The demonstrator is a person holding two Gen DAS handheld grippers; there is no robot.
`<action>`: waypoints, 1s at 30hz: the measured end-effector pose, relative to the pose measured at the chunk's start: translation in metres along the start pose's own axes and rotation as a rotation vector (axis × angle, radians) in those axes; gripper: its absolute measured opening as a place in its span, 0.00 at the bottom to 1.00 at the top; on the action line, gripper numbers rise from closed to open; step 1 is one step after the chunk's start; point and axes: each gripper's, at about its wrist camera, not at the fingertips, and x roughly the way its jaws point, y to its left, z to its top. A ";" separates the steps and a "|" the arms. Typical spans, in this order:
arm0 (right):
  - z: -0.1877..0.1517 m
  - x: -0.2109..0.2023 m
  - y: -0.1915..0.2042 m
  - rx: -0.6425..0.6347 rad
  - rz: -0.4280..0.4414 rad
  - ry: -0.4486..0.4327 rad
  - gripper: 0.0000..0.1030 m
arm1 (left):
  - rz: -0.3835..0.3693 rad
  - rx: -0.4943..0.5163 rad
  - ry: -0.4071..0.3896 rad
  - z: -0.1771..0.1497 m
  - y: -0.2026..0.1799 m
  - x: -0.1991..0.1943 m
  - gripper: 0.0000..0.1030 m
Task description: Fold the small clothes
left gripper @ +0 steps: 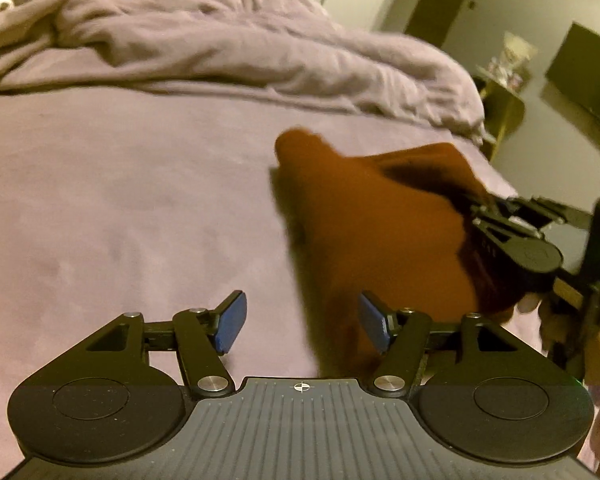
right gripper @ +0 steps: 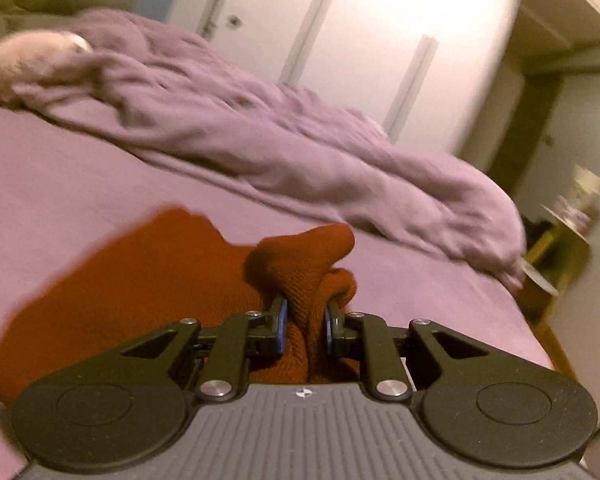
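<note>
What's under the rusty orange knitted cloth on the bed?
The rusty orange knitted cloth lies on the purple bed sheet, one end bunched and pinched in the right gripper. Anything hidden beneath the cloth cannot be seen; the fabric covers it.

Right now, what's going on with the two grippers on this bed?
A person is folding a small rust-red garment on a bed with a purple sheet. The right gripper is shut on a bunched fold of the cloth. The left gripper is open with nothing between its pads, at the garment's near edge. A crumpled purple duvet lies behind.
</note>
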 end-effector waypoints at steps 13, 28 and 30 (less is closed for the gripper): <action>-0.072 -0.063 -0.089 0.554 0.135 0.066 0.51 | 0.016 0.021 0.066 -0.031 -0.029 0.011 0.67; -0.094 -0.049 -0.041 0.921 0.551 0.152 0.37 | 0.093 -0.068 0.030 -0.030 -0.029 0.032 0.67; -0.094 -0.049 -0.042 0.954 0.557 0.108 0.35 | 0.078 -0.097 0.028 -0.027 -0.017 0.028 0.69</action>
